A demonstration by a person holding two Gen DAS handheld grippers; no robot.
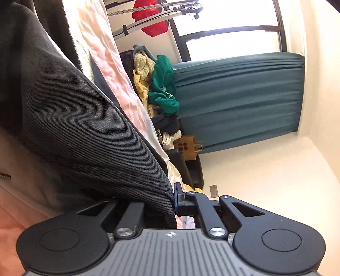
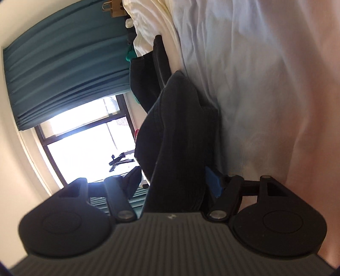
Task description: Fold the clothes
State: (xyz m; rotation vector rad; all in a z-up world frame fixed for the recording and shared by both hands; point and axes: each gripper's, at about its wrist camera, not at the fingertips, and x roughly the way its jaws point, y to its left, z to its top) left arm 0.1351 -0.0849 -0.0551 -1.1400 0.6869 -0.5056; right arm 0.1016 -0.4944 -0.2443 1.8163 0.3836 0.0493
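A dark grey twill garment (image 1: pixel 80 127) fills the left of the left wrist view. My left gripper (image 1: pixel 167 203) is shut on its hemmed edge; the cloth hides the left finger, and the right finger's blue pad (image 1: pixel 177 197) presses against it. In the right wrist view the same dark garment (image 2: pixel 180 138) rises from my right gripper (image 2: pixel 191 186), which is shut on it, with the blue pad (image 2: pixel 213 184) at its right side. Both views are rolled sideways. The garment hangs beside the pale bedsheet (image 2: pixel 244 85).
A pile of clothes (image 1: pixel 157 85), green, cream and dark, lies at the bed's far end by a teal curtain (image 1: pixel 233 99) and a bright window (image 2: pixel 85 138). A brown paper bag (image 1: pixel 189 148) stands there. A red cloth (image 1: pixel 153 19) hangs on a rack.
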